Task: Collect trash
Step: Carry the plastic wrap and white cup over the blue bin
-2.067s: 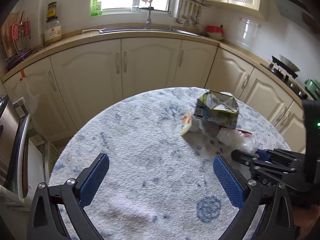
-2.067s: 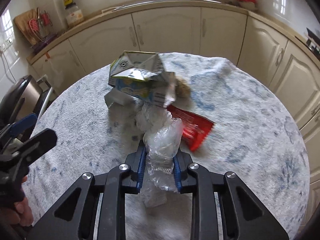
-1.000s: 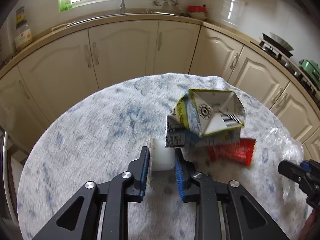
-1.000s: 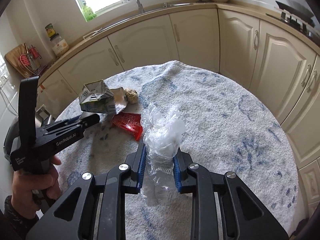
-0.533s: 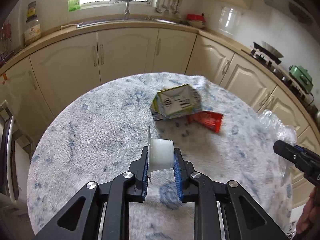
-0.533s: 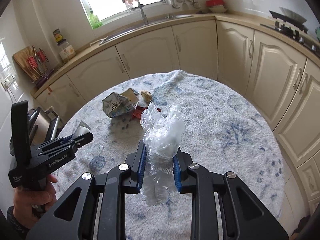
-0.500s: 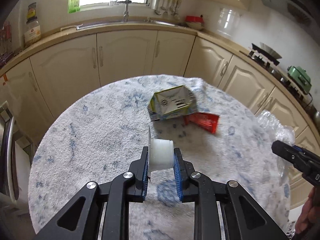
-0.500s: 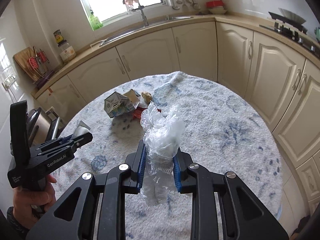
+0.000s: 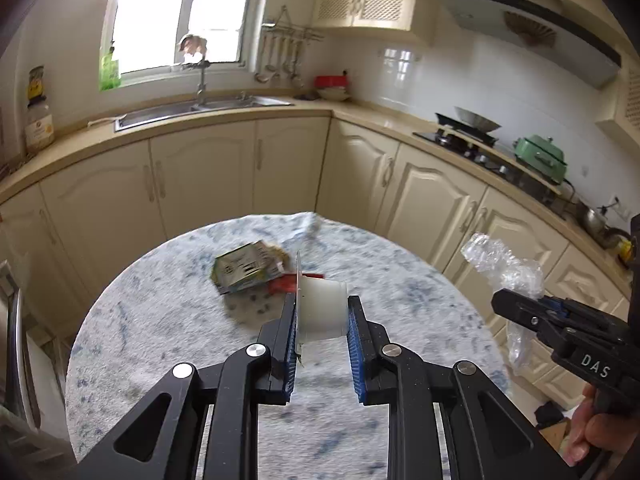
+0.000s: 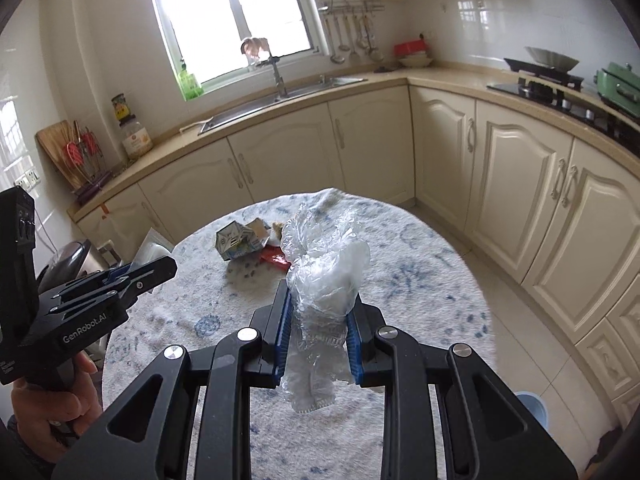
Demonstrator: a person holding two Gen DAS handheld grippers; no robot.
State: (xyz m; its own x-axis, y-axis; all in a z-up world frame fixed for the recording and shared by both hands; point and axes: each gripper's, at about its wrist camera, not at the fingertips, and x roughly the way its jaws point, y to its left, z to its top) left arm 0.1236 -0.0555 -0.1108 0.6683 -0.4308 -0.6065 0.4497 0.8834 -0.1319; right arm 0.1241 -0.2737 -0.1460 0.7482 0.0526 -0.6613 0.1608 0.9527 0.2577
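Observation:
My left gripper (image 9: pixel 322 320) is shut on a small white plastic cup (image 9: pixel 322 310) with a peeled foil lid, held in the air above the round table (image 9: pixel 160 320). My right gripper (image 10: pixel 318 320) is shut on a crumpled clear plastic bag (image 10: pixel 322 272), also lifted off the table. Each gripper shows in the other's view: the right gripper (image 9: pixel 520 308) with its bag (image 9: pixel 504 268) at the right edge, the left gripper (image 10: pixel 148 270) at the left, a hand below it. A crushed carton (image 9: pixel 244 266) and a red wrapper (image 9: pixel 282 284) lie on the table's far side.
The table wears a white and blue fluffy cover (image 10: pixel 420 280). Cream cabinets (image 10: pixel 520 184) and a counter with a sink (image 9: pixel 192 110) ring the room; a stove (image 9: pixel 472 140) is to the right. A blue bin rim (image 10: pixel 530 404) shows on the floor at lower right.
Both grippers have risen and drawn back from the table with their loads. The carton and red wrapper now look smaller and farther away, and more of the kitchen is in view.

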